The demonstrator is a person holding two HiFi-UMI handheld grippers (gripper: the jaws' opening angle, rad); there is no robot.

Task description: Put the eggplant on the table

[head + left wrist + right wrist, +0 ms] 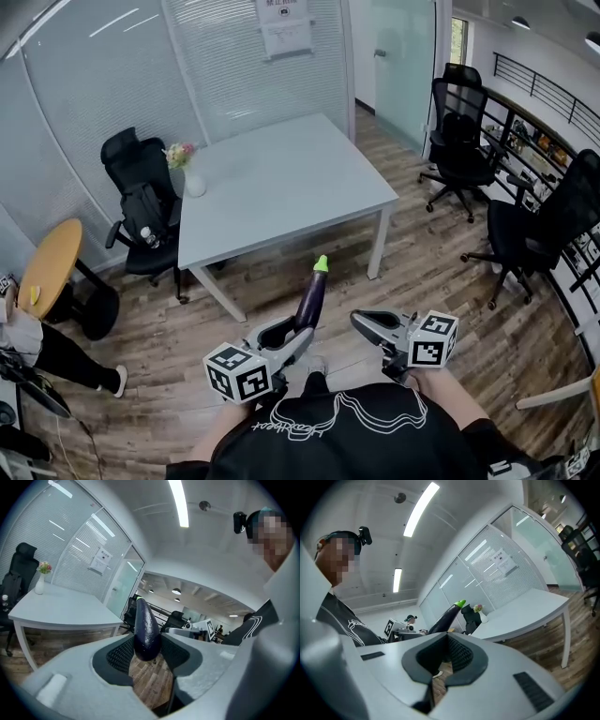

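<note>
A long dark purple eggplant (310,298) with a green stem end stands tilted up and away from me, its thick end clamped in my left gripper (298,333), which is shut on it. In the left gripper view the eggplant (145,625) sits between the ribbed pads (121,654). My right gripper (361,322) hangs beside it on the right, shut with nothing in it, and sees the eggplant (445,616) to its left. The white table (281,187) stands ahead across the wooden floor, apart from both grippers.
A small vase of flowers (192,178) stands on the table's far left corner. Black office chairs sit at the left (141,202) and right (534,225). A round yellow table (47,267) and a seated person's leg (56,361) are at the far left.
</note>
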